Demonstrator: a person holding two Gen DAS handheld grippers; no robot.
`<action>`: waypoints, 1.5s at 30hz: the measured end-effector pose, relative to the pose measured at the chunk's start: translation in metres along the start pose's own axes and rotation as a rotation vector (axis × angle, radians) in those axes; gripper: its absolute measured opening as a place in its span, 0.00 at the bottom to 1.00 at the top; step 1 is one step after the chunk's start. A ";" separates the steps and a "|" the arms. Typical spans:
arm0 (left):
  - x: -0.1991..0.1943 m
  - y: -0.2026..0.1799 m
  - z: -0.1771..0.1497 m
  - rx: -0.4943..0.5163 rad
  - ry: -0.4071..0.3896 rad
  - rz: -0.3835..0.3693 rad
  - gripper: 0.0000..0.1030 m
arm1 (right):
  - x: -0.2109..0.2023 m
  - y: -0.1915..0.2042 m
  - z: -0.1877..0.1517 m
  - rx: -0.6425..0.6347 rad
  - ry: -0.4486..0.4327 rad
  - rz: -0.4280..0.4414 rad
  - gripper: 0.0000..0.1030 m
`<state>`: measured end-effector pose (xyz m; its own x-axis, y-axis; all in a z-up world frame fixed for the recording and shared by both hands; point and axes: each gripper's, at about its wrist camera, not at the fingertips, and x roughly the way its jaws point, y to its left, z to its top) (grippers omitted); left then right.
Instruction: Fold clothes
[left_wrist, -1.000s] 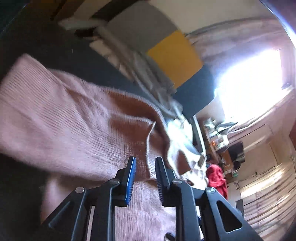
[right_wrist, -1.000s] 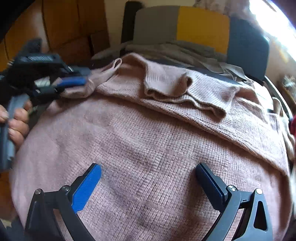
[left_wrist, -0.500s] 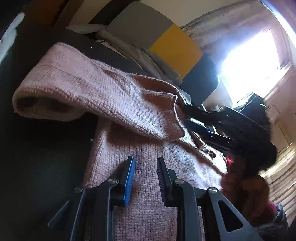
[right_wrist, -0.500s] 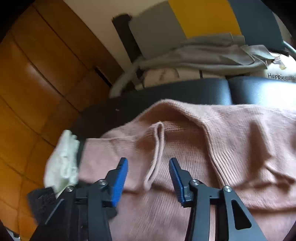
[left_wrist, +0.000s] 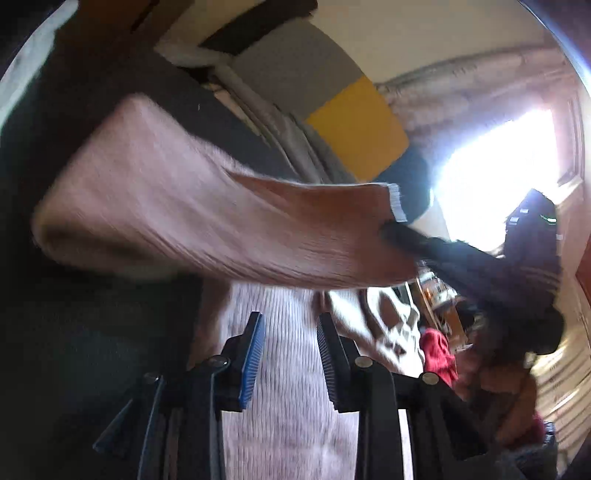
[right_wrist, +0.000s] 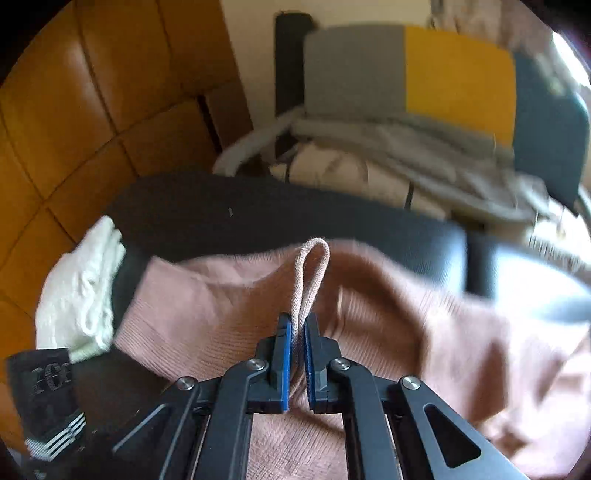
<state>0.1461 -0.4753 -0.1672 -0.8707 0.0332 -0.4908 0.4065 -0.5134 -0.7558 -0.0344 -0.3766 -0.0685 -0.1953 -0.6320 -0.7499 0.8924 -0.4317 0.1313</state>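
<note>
Two jaws of the left gripper (left_wrist: 290, 356) just opening, nothing between, above the pink sweater (left_wrist: 288, 387) on the dark surface (left_wrist: 74, 350); right wrist view: right gripper (right_wrist: 298, 334) just closed, pinching a raised sweater fold (right_wrist: 312, 273); white cloth (right_wrist: 79, 291) beside.

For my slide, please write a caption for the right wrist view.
Right gripper shut on a raised fold of the pink knit sweater lying on a dark seat.

Both wrist views close above pink sweater (left_wrist: 280, 369) (right_wrist: 369, 325), angled down toward grey-yellow cushion (left_wrist: 332, 107) (right_wrist: 406, 70); 2 views share both.
</note>
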 end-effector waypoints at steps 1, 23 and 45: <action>0.001 -0.002 0.005 0.004 -0.004 0.002 0.29 | -0.011 0.002 0.012 -0.025 -0.017 -0.014 0.07; 0.032 -0.016 0.005 0.096 0.009 0.223 0.31 | -0.125 -0.140 0.032 0.013 -0.143 -0.330 0.07; 0.023 -0.031 -0.008 0.192 0.029 0.245 0.31 | -0.047 -0.258 -0.133 0.651 -0.037 0.115 0.52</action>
<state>0.1158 -0.4521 -0.1589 -0.7438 -0.0886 -0.6625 0.5413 -0.6614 -0.5192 -0.2016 -0.1504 -0.1534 -0.1377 -0.7142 -0.6863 0.4824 -0.6535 0.5833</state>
